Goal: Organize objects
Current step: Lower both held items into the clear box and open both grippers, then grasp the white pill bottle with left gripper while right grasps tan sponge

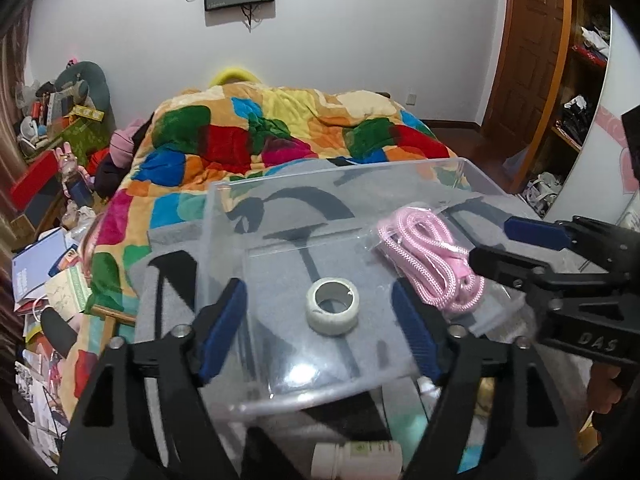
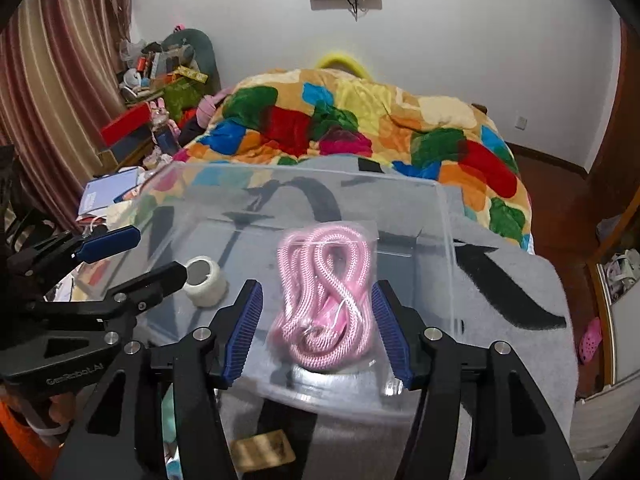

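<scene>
- Sitting inside the clear plastic bin (image 1: 400, 172), toward its left half: a roll of white tape (image 1: 332, 306), lying flat on the bin floor.
- Lying in the right half of the same bin: a bagged coil of pink rope (image 2: 326, 304), slightly blurred in the right wrist view, so possibly not fully settled.
- Resting on a grey felt mat (image 2: 520, 344) with black markings, at the foot of a bed under a patchwork blanket (image 1: 280, 128).
- Hovering at the near edge of the bin: left gripper (image 1: 320, 332), fingers spread wide with the tape roll framed between them, gripping nothing.
- Hovering over the rope: right gripper (image 2: 318, 330), fingers likewise spread on either side of the bag, apparently not touching it; looking like a release rather than a pick-up, though only as a judgement.
- Counting two items as already stowed, so seemingly well into the sorting.
- Waiting outside the bin, near its front edge: a small white bottle (image 1: 356, 458) with a green label, and a flat gold-and-dark object (image 2: 264, 452) too blurred to name.
- Guessing at those as the remaining pieces, plus a pale green shape beside the bottle, only partly visible.
</scene>
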`<move>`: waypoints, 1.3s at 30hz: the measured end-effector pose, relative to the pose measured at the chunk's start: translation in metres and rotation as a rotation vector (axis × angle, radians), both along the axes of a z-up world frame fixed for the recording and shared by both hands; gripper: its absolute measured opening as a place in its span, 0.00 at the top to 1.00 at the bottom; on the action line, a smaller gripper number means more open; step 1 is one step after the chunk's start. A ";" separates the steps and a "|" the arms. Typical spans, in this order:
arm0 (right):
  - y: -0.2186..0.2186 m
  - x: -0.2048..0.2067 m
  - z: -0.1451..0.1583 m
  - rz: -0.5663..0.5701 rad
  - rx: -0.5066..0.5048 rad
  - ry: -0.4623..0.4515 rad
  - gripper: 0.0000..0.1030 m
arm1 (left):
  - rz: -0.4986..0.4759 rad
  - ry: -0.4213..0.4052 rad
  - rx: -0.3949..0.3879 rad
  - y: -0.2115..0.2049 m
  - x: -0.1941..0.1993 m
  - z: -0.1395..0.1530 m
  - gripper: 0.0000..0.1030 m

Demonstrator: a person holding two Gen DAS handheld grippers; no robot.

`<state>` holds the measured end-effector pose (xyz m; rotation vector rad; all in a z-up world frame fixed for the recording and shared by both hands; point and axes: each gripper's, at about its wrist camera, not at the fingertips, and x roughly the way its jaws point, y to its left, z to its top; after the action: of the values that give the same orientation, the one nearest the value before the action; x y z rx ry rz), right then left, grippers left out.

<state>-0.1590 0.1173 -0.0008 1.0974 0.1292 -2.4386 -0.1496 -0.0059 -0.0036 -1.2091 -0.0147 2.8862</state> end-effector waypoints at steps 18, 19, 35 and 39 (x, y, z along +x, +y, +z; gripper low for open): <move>0.020 0.075 -0.013 0.092 -0.067 -0.008 0.32 | 0.001 -0.007 0.054 -0.014 0.071 -0.010 0.03; 0.019 0.077 -0.018 0.097 -0.062 -0.016 0.32 | -0.002 -0.013 0.058 -0.013 0.073 -0.014 0.03; 0.010 0.076 -0.062 0.140 -0.007 -0.087 0.59 | -0.061 -0.049 0.070 0.006 0.082 -0.046 0.38; 0.010 0.079 -0.062 0.139 -0.015 -0.074 0.62 | -0.065 -0.045 0.081 0.005 0.085 -0.048 0.52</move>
<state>-0.0800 0.1277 -0.0626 1.1317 0.1581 -2.2704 -0.0645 -0.0009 -0.0518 -1.2363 -0.0908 2.7742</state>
